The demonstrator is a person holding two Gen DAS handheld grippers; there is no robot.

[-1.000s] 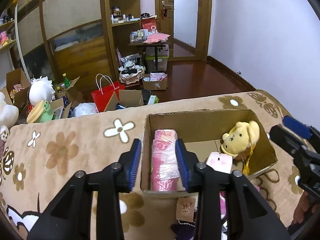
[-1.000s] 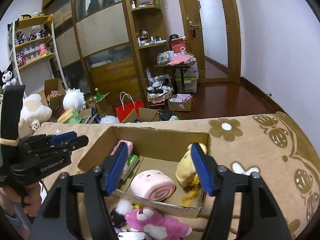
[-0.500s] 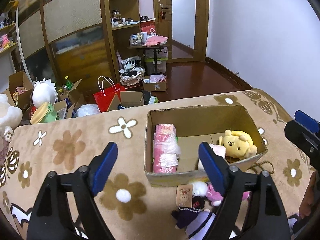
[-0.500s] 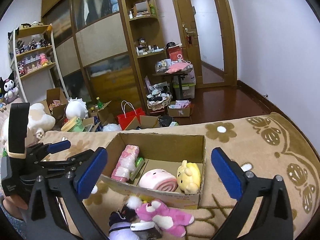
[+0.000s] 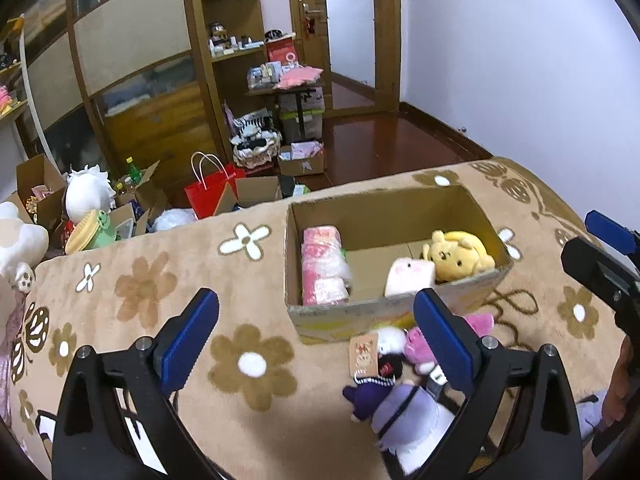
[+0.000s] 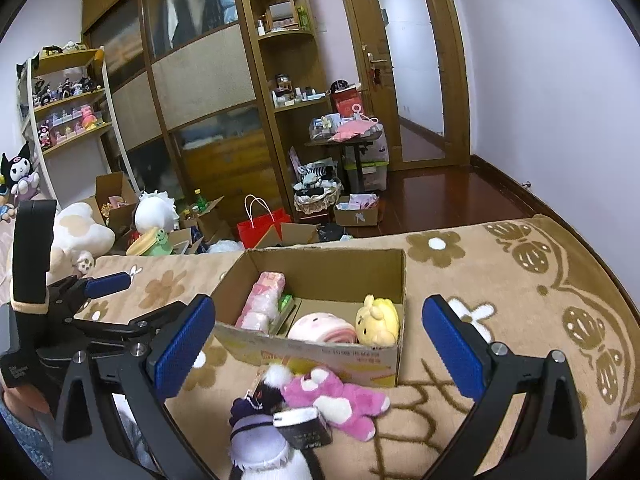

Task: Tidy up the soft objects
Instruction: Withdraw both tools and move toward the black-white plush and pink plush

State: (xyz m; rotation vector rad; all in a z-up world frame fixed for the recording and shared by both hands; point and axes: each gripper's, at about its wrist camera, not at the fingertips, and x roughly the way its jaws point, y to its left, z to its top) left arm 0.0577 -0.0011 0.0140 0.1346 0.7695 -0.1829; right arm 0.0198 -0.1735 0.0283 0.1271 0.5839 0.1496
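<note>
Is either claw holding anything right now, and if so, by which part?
Nothing is held. The left claw and right claw have just been opening and are empty, short of the cardboard box.

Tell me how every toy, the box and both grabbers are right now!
cardboard box: open, on the blanket.
pink wrapped roll: lying in the box.
pink roll plush: in the box.
yellow dog plush: in the box.
pink plush: outside, lying on the blanket.
purple doll: outside, lying down.
left gripper: open, empty.
right gripper: open, empty.
</note>
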